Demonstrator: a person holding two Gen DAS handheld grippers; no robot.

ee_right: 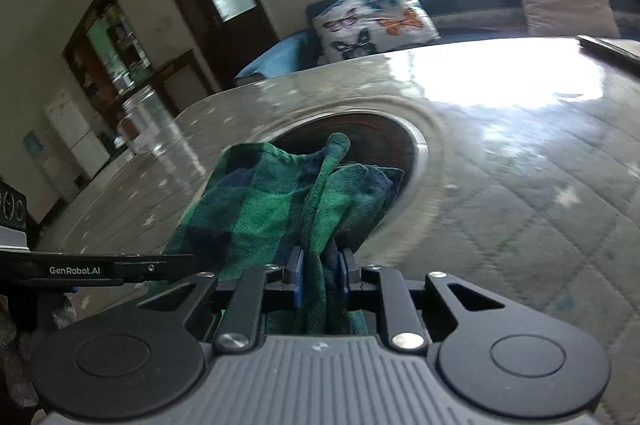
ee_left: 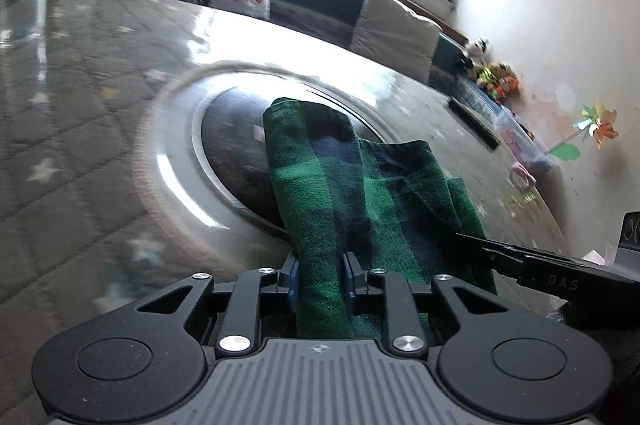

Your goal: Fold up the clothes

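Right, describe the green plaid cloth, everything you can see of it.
The green plaid cloth is a soft, woven-looking fabric in green and dark navy checks. It is bunched and creased, with a folded edge drooping forward. The left gripper and the right gripper each clamp a gathered part between blue pads. It hangs between them over the round inset of the table; whether it touches the surface cannot be told.
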